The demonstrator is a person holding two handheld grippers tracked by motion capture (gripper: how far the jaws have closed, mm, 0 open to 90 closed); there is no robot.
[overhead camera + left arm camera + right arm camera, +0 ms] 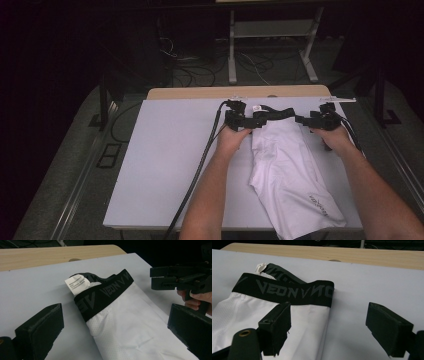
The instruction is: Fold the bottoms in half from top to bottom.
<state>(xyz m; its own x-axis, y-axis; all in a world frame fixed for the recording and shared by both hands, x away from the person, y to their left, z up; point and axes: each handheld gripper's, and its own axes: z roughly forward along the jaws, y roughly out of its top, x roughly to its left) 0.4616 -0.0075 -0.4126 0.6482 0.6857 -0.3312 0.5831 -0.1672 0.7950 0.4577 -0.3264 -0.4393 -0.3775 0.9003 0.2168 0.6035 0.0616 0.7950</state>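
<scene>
Left gripper (pixel 248 121) wide open, nothing clamped, sitting at the waistband (pixel 105 293) corner of white shorts (pixel 292 175) lying flat on the table (pixel 165 165); right gripper (pixel 304 120) gaping too, straddling the other corner

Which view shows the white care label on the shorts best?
The left gripper view: the care label stands unfolded above the black waistband, its print visible though too small to read. The right gripper view catches it edge-on behind the waistband. In the high view it is a tiny white speck.
</scene>
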